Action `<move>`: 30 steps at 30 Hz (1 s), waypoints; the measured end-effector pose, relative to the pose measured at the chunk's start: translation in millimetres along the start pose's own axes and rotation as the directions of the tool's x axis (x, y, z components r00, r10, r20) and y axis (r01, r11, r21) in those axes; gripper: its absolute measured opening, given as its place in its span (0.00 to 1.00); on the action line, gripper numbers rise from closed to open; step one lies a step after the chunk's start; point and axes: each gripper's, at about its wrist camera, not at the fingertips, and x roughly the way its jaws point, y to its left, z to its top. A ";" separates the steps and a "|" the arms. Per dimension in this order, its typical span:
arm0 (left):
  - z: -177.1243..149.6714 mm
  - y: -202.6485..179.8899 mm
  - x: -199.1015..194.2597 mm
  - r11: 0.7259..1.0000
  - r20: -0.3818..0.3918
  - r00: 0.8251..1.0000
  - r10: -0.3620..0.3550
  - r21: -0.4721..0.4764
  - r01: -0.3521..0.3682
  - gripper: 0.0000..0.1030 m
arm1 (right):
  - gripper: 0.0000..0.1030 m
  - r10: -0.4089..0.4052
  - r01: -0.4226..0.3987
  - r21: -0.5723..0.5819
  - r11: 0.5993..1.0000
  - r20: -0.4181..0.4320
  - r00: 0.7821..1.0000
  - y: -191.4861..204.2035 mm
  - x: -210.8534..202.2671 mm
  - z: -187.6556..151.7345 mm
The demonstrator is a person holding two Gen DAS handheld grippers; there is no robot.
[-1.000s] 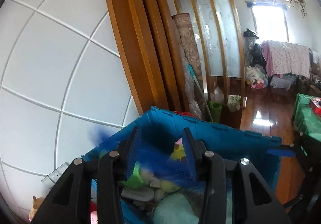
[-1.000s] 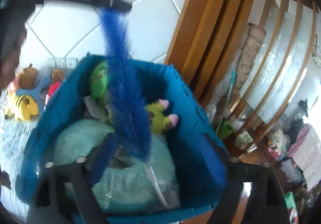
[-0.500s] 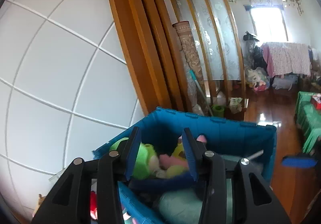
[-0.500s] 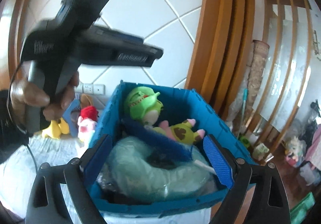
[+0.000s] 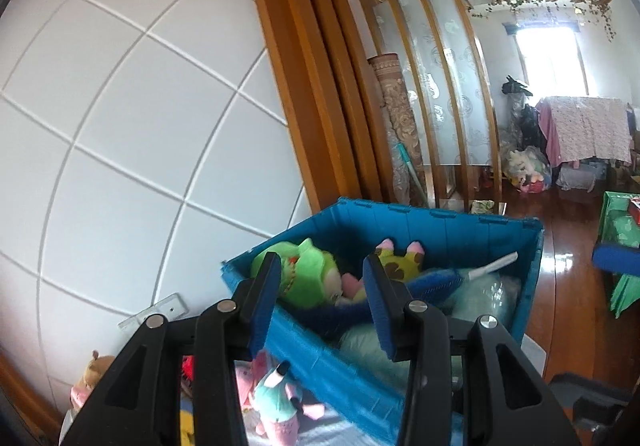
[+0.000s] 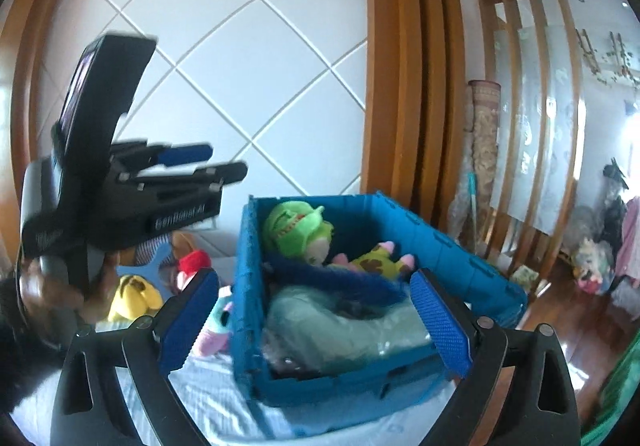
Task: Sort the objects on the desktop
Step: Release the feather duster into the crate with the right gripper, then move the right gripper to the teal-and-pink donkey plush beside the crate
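Blue crate (image 6: 472, 258) on a pale striped cloth (image 6: 208, 402), hard against the white tiled wall (image 5: 120, 118) and just beside the wooden door frame (image 6: 404, 78). Inside the crate: blue bottle brush (image 6: 336, 280) lying slantwise across the middle, white handle tip (image 5: 494, 261) resting toward the crate's far corner; green plush (image 6: 298, 224) at the wall end; yellow-green spotted plush with pink ears (image 6: 370, 259) next to it; pale green bag in clear plastic (image 6: 348, 326) beneath the brush, filling the near end.

Left gripper (image 5: 320, 302) held above the crate's wall-side rim, blue pads parted, nothing between them. Seen from the right wrist camera, same left gripper (image 6: 204, 162) raised beside the crate, gripped by a hand (image 6: 52, 282).

Right gripper (image 6: 316, 322) facing the crate's near end, jaws spread wide to either side of it, empty.

Outside the crate, on the cloth toward the wall: pink and teal plush (image 5: 276, 394) touching the crate's side, yellow plush (image 6: 134, 296), red-capped plush (image 6: 192, 262), brown plush (image 5: 90, 382) at the wall's foot.
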 end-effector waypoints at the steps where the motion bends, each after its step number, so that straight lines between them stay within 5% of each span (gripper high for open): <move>1: -6.9 5.0 -6.8 1.000 0.002 1.000 0.008 -0.011 -0.008 0.46 | 0.95 0.004 -0.004 0.004 1.000 0.006 1.000 5.3 -3.0 0.1; 5: -30.8 23.2 -26.3 0.997 0.018 0.997 0.074 -0.016 -0.074 0.72 | 0.95 0.055 -0.056 0.011 0.998 0.028 0.998 30.1 -8.1 -1.0; 13: -89.9 91.4 -44.7 0.975 -0.074 0.975 0.210 -0.063 -0.214 0.73 | 0.97 0.232 -0.232 -0.011 0.973 0.042 0.972 100.1 3.7 -6.4; 22: -169.2 175.8 -63.8 0.900 -0.187 0.900 0.394 -0.119 -0.419 0.77 | 0.99 0.346 -0.349 -0.013 0.937 -0.095 0.933 173.1 47.8 -49.1; 30: -210.3 217.8 -61.8 0.833 -0.257 0.836 0.486 -0.152 -0.531 0.77 | 0.99 0.341 -0.353 0.007 0.936 -0.270 0.900 205.6 119.2 -117.6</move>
